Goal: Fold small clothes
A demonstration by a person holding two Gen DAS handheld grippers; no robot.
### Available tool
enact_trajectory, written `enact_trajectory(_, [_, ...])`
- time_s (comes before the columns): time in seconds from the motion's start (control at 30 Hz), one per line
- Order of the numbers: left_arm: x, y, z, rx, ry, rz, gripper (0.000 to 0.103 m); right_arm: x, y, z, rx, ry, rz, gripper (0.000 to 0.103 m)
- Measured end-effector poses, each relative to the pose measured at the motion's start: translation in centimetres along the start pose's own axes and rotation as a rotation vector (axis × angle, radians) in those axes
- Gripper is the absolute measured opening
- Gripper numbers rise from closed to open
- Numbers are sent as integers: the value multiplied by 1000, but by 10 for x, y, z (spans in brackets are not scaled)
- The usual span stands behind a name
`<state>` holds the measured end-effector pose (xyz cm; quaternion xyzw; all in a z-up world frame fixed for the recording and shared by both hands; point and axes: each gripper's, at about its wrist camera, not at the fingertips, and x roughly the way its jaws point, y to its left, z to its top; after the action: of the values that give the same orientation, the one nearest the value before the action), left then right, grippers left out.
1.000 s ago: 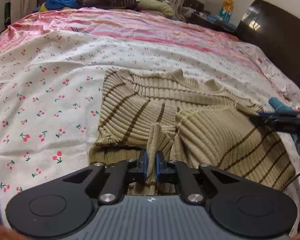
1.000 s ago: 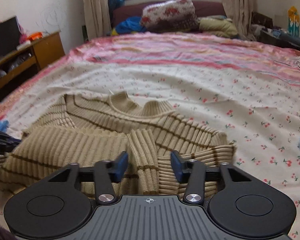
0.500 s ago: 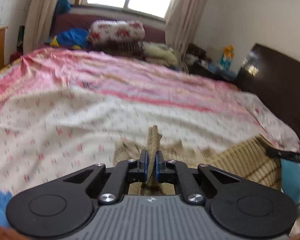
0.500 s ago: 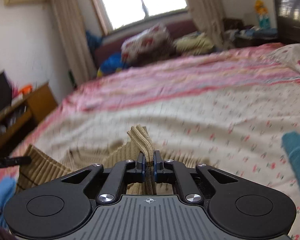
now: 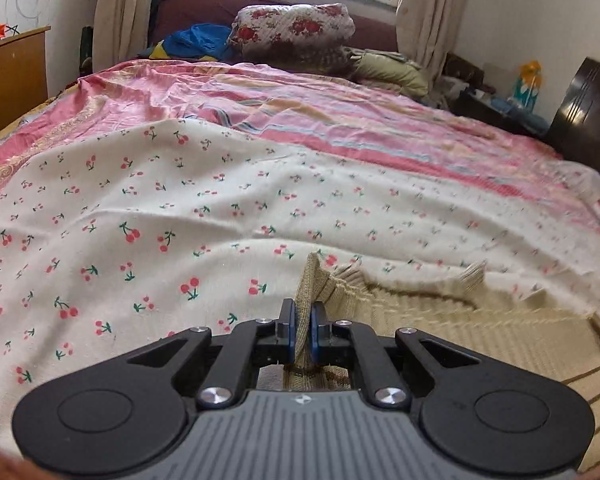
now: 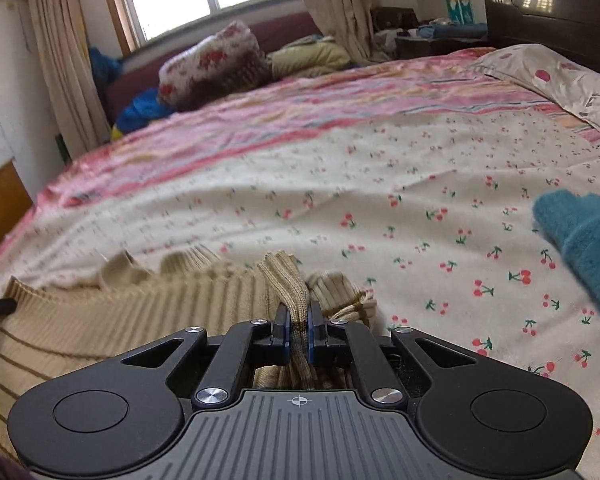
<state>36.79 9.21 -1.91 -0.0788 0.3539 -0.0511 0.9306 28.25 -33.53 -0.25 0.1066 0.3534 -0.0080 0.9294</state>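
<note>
A small beige ribbed sweater with brown stripes lies on the cherry-print sheet. My left gripper is shut on a fold of the sweater's edge, with the sweater stretching off to the right. In the right wrist view the sweater spreads to the left, and my right gripper is shut on another bunched fold of it. Both pinched folds stick up between the pads. The sweater's lower part is hidden under the gripper bodies.
A teal garment lies on the sheet at the right. Pillows and bedding are piled at the far end under the window. A dark headboard stands at the right, a wooden cabinet at the left.
My right gripper closed on the sweater's edge. Both grippers then lifted and carried the held folds forward over the sweater, toward its collar side.
</note>
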Motion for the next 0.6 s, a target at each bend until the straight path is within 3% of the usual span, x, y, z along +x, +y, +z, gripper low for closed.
enact_trajectory(0.37, [-6, -1, 14, -14, -55, 11, 15, -16, -9, 9, 49, -88, -9, 7])
enact_trajectory(0.5, [15, 0, 9, 2, -2, 73, 16, -1, -9, 2, 29, -27, -37, 8])
enact_trajectory(0.6, [12, 1, 6, -6, -2, 77, 19, 2, -9, -2, 3, -12, -40, 11])
